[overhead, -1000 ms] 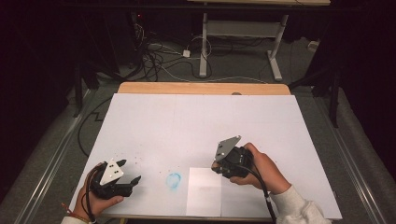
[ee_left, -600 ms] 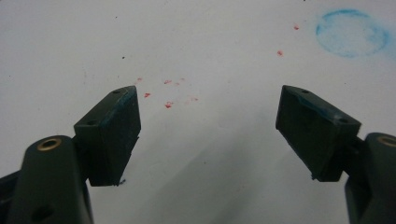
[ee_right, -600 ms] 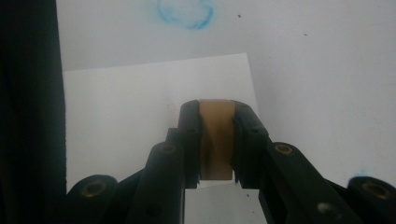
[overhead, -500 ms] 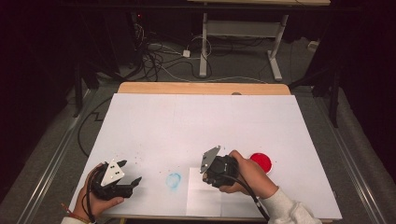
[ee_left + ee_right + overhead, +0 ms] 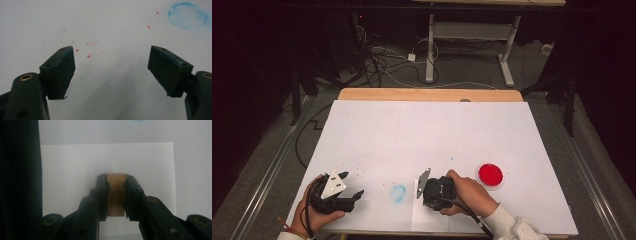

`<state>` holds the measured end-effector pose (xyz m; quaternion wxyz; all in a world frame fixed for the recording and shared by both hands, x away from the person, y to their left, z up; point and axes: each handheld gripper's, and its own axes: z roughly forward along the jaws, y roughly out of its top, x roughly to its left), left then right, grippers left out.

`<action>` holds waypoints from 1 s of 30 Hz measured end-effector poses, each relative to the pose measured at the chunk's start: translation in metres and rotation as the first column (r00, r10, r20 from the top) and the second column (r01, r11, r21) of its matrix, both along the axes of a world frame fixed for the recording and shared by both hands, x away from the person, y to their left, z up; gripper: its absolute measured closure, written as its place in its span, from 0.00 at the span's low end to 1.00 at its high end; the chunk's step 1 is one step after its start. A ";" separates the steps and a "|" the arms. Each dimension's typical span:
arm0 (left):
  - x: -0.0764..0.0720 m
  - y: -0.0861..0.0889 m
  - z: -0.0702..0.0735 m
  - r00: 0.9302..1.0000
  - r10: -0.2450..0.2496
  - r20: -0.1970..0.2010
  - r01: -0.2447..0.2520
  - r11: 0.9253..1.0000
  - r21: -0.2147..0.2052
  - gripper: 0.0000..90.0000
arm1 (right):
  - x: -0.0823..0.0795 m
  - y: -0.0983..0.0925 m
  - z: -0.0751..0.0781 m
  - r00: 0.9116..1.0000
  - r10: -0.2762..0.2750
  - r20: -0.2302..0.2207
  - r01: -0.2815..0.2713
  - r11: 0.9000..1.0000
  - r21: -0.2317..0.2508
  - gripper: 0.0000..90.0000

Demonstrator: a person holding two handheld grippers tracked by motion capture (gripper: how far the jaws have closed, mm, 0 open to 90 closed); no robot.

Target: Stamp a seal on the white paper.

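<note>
The right gripper [image 5: 116,195] has its two black jaws closed on a small light-brown wooden block [image 5: 115,195], probably a stamp. It holds this block just above a white rectangular sheet of paper [image 5: 75,170], which lies at the near edge of the big white table cover [image 5: 422,135]. The left gripper [image 5: 112,67] rests at the near left with its jaws wide apart and nothing between them. A round blue ink mark [image 5: 398,193] lies between both grippers, and a round red ink pad [image 5: 490,174] is to the right.
</note>
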<state>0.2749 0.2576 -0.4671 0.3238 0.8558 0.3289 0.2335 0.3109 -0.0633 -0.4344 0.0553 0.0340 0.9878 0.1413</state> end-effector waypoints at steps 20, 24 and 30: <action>0.000 -0.002 0.000 1.000 -0.004 -0.001 0.004 1.000 0.002 0.24 | 0.004 0.003 -0.010 1.000 -0.002 -0.018 0.001 1.000 -0.029 0.85; 0.000 -0.002 0.000 1.000 -0.003 0.000 0.003 1.000 -0.001 0.24 | 0.004 0.002 -0.011 1.000 0.001 -0.021 -0.002 1.000 -0.023 0.85; 0.000 -0.002 0.000 1.000 -0.005 -0.002 0.005 1.000 0.001 0.24 | 0.005 0.002 -0.011 1.000 -0.001 -0.027 0.001 1.000 -0.017 0.85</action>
